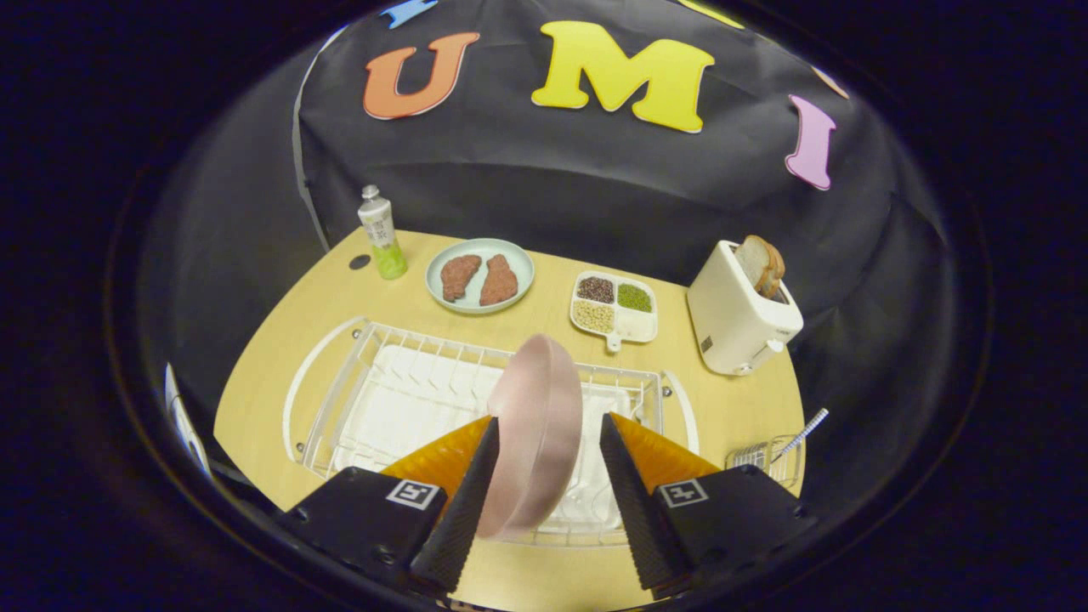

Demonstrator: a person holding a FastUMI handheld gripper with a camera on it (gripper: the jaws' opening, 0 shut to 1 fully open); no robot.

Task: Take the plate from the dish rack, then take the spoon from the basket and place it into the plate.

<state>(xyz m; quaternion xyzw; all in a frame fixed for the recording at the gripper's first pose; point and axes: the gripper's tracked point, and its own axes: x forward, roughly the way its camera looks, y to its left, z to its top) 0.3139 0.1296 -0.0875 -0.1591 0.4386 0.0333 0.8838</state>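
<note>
Gripper (548,438) jaws stood wide, straddling upright pink plate (534,433) in dish rack (340,374); neither finger pressed. Risk: off-centre closing could tip plate, snag wires.

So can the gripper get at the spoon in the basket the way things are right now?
Probably not yet. The pink plate stands on edge between the gripper fingers, the left one touching it, the right apart. The spoon in its basket sits off beside the right finger, with nothing over it.
</note>
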